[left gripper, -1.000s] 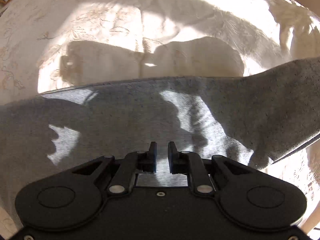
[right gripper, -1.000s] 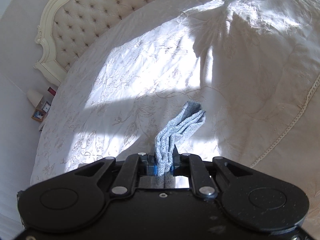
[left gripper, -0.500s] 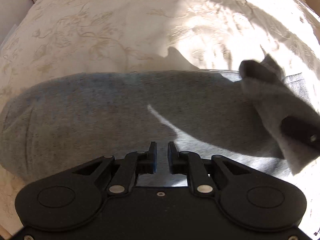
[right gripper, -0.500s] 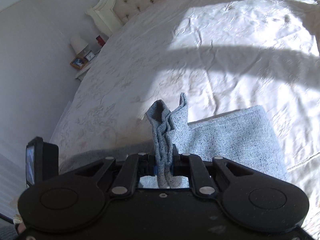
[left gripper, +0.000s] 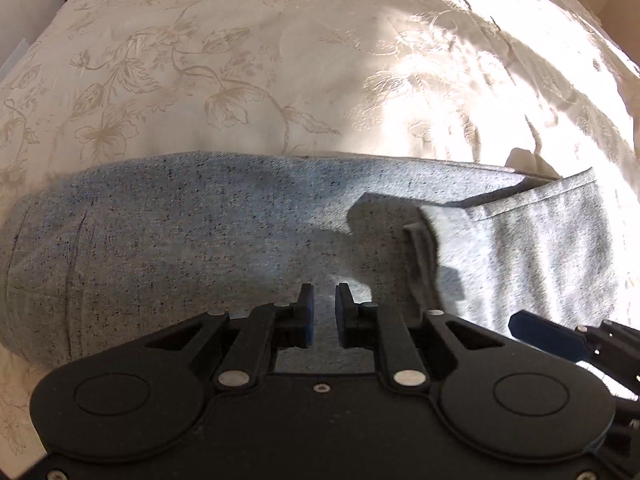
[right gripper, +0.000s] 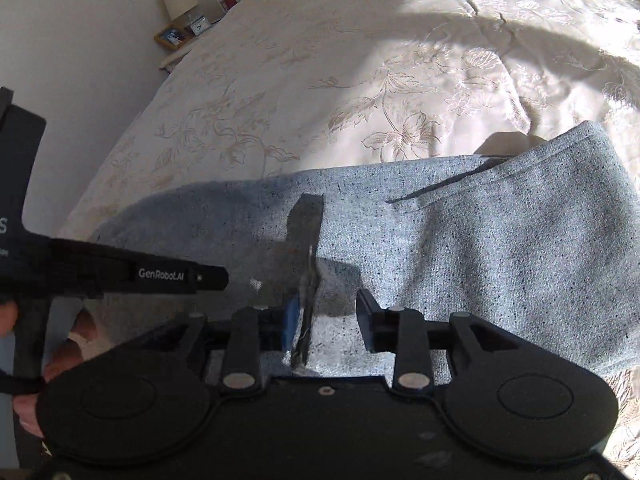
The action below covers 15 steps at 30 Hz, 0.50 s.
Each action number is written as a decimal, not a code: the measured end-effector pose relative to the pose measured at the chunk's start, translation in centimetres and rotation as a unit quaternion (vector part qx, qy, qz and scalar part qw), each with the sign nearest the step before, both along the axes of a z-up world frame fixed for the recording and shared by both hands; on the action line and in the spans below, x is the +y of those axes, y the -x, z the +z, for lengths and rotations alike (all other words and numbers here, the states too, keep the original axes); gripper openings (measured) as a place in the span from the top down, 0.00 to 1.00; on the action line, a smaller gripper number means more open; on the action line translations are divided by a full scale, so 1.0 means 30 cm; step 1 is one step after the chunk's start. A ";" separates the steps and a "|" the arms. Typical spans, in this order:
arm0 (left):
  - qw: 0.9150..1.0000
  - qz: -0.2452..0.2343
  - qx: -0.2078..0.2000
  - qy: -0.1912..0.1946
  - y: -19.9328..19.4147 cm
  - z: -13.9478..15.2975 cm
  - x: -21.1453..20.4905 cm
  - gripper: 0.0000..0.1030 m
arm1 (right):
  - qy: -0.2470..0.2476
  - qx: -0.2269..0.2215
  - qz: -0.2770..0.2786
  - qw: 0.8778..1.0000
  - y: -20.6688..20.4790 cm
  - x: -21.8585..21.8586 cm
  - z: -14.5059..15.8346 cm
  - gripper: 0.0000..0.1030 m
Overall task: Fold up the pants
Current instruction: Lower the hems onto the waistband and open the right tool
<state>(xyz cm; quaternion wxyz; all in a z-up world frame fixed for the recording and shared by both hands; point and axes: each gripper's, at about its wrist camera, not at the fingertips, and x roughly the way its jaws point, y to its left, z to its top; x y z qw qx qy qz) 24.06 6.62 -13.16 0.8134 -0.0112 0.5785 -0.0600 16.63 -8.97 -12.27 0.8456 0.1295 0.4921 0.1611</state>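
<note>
The grey speckled pants [left gripper: 192, 236] lie folded across the cream embroidered bedspread [left gripper: 240, 60], with one end folded back on top at the right [left gripper: 532, 240]. They also show in the right wrist view [right gripper: 500, 248]. My left gripper [left gripper: 323, 312] is low over the pants near their front edge, jaws nearly closed with a narrow gap and nothing seen between them. My right gripper [right gripper: 326, 320] is open, jaws wide apart; an edge of the cloth [right gripper: 308, 280] stands slack against its left pad. The left gripper's body [right gripper: 120, 272] shows at the left of the right wrist view.
A bedside table [right gripper: 188, 36] with a lamp, clock and picture frames stands beyond the bed's far left corner by a white wall. The bedspread [right gripper: 400, 60] stretches away beyond the pants in bright sun patches. A hand [right gripper: 60, 356] holds the left gripper's handle.
My right gripper carried the pants' end over onto the rest of the pants, came down and opened, releasing the cloth. The left gripper stayed low over the pants, jaws unchanged.
</note>
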 end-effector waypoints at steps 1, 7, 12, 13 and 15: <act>1.000 0.000 -0.001 0.007 -0.008 0.007 -0.011 0.80 | 0.002 -0.007 0.013 1.000 0.005 -0.010 0.017 0.67; 0.999 -0.010 0.023 0.039 -0.055 -0.013 -0.090 0.80 | 0.023 -0.041 0.028 0.998 0.013 -0.104 0.080 0.66; 0.994 -0.004 0.073 0.083 -0.090 -0.079 -0.123 0.74 | 0.058 -0.029 -0.028 0.998 -0.062 -0.260 0.038 0.66; 0.994 -0.001 0.073 0.080 -0.093 -0.086 -0.129 0.71 | 0.062 -0.026 -0.036 0.997 -0.086 -0.290 0.023 0.66; 0.994 0.001 0.077 0.080 -0.102 -0.098 -0.141 0.69 | 0.071 -0.023 -0.043 0.996 -0.131 -0.332 -0.004 0.66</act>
